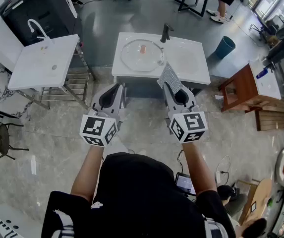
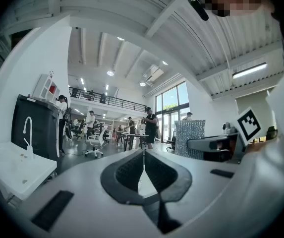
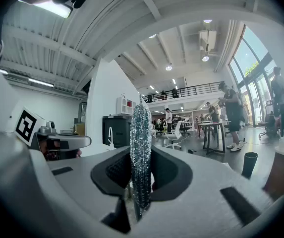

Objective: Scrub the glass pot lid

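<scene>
The glass pot lid (image 1: pixel 142 56) lies flat in the basin of a white sink unit (image 1: pixel 191 71) ahead of me, with an orange knob at its middle. My right gripper (image 1: pixel 167 85) is shut on a silvery glittering scrub cloth (image 1: pixel 169 76), which stands upright between the jaws in the right gripper view, where the scrub cloth (image 3: pixel 141 152) hides the gap. My left gripper (image 1: pixel 121 87) is shut with nothing in it; its pads (image 2: pixel 142 168) meet on a thin line. Both grippers are held level, short of the sink's front edge.
A black faucet (image 1: pixel 166 32) stands at the sink's back. A second white sink table (image 1: pixel 42 63) with a white tap is at the left, a metal rack (image 1: pixel 72 86) beside it. A wooden stand (image 1: pixel 241 90) and blue bin (image 1: pixel 225 47) are right. People stand at far desks (image 2: pixel 132 135).
</scene>
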Action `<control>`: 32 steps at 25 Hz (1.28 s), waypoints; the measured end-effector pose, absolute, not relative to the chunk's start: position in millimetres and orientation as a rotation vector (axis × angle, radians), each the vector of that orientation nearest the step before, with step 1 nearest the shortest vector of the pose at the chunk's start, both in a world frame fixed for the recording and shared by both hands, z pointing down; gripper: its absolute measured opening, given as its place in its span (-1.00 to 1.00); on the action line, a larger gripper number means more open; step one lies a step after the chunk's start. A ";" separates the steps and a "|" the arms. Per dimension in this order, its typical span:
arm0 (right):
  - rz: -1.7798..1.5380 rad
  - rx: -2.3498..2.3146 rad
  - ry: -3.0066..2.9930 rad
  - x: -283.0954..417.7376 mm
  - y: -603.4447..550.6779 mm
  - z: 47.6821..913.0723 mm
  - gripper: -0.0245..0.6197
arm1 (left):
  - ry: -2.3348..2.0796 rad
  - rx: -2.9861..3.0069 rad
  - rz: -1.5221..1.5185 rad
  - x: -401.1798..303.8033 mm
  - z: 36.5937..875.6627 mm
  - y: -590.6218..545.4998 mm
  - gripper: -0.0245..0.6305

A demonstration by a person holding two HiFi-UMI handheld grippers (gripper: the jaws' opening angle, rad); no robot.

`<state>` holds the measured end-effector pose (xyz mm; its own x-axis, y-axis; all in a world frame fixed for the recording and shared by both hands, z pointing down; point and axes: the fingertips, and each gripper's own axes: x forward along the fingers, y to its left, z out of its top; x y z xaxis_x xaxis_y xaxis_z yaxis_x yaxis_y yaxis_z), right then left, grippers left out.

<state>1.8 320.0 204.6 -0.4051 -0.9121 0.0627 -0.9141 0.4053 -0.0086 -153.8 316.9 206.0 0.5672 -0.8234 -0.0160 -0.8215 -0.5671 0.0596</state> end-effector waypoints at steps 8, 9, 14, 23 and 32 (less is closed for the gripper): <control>0.084 1.678 -2.624 2.2 322.9 205.1 -0.71 | -1.414 2.731 -0.069 -147.2 206.6 318.9 -0.90; 0.085 1.674 -2.623 2.7 323.5 206.1 -0.71 | -1.413 2.730 -0.070 -146.2 206.7 318.9 -0.90; 0.086 1.654 -2.616 11.4 326.1 212.9 -0.71 | -1.402 2.717 -0.068 -135.7 210.7 320.5 -0.90; 0.100 1.656 -2.633 28.4 318.6 213.2 -0.71 | -1.392 2.723 -0.057 -116.8 204.7 313.0 -0.90; 0.114 1.654 -2.631 31.5 289.0 222.1 -0.71 | -1.378 2.694 -0.051 -114.7 217.2 282.1 -0.90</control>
<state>31.5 289.0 222.1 -0.4338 -0.8986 0.0658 -0.9010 0.4316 -0.0451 -114.7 282.1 217.2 0.5862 -0.8099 0.0223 -0.8060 -0.5802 0.1175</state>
